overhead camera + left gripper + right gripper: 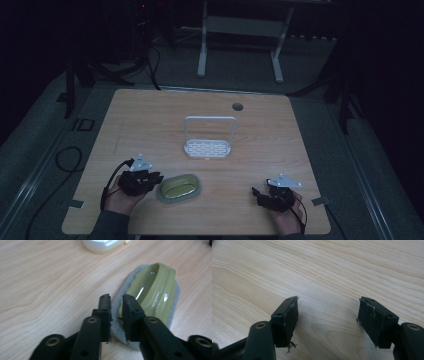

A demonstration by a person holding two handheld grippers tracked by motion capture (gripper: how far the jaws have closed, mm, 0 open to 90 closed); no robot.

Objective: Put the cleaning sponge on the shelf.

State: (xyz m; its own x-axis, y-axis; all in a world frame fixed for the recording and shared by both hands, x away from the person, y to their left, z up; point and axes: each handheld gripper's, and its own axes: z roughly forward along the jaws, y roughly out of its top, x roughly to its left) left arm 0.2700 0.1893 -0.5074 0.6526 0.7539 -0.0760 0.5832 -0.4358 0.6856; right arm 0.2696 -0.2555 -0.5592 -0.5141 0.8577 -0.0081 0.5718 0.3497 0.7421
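Dim room, wooden counter (150,115). High view: green dish (179,187) sits near-left on a grey felt mat (162,195), white rack (208,140) farther back, left gripper (148,179) right beside the dish, right gripper (260,194) well apart. Left gripper view: fingers (130,312) pinch the mat's edge (115,325). Right gripper view: fingers (287,320) wide open over bare wood. If the mat gets dragged, I reckon the dish slides off.
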